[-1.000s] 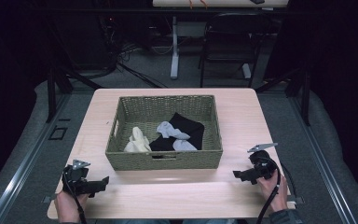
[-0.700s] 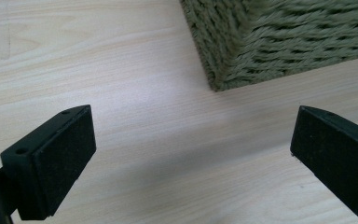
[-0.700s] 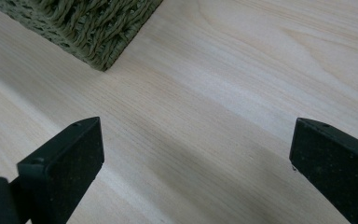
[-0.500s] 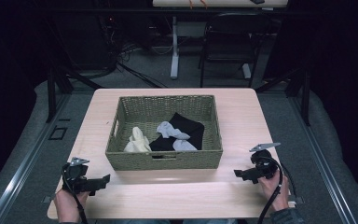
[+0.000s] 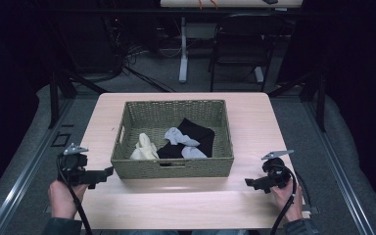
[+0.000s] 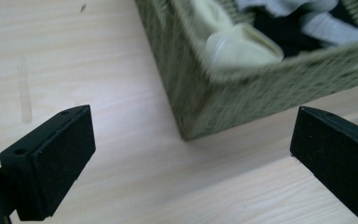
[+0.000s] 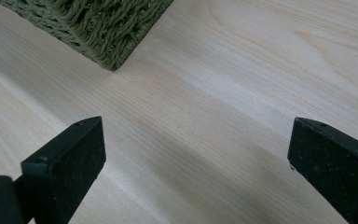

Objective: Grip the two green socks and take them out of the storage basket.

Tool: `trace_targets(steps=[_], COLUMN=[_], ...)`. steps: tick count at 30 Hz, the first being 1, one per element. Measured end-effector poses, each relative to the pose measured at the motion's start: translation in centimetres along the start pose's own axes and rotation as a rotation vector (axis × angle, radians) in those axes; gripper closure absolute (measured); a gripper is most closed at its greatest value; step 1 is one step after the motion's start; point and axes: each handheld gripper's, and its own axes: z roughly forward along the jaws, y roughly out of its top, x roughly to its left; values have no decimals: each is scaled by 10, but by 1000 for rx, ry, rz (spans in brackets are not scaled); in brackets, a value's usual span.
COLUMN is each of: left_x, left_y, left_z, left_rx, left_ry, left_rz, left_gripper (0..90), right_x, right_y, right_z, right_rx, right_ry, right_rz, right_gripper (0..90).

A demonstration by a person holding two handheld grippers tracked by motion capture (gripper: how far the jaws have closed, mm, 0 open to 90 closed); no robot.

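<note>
Wicker basket (image 5: 172, 169) sat mid-table, socks inside (cream sock (image 5: 144, 148) nearest my left gripper (image 5: 106, 172)). I held both grippers spread wide, empty, right gripper (image 5: 248, 182) well apart from the basket's corner.

Green woven basket (image 5: 172, 167) mid-table, holding cream, grey, black socks.

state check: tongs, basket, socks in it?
left tongs: open, empty, by the basket's near-left corner
right tongs: open, empty, over bare table
basket: upright on the table, no lid
cream sock: bunched, in the basket
grey socks: crumpled, on the black sock
black sock: lying flat
</note>
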Motion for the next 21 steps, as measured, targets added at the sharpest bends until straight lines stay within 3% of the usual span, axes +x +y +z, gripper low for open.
trace_targets(steps=[6,11,21], left_x=[-11,-20,-38], left_y=[38,67,99], left_z=[-4,4,35], left_rx=[11,41,125], left_ry=[-30,-55,-86], left_rz=[73,119,185], left_gripper=[7,17,68], right_x=[-1,-1,-1], right_y=[-2,-2,-2], right_z=[-2,-2,-1], right_rx=[-8,-6,-3], right_ry=[3,4,8], right_rz=[13,15,14], right_gripper=[34,35,38])
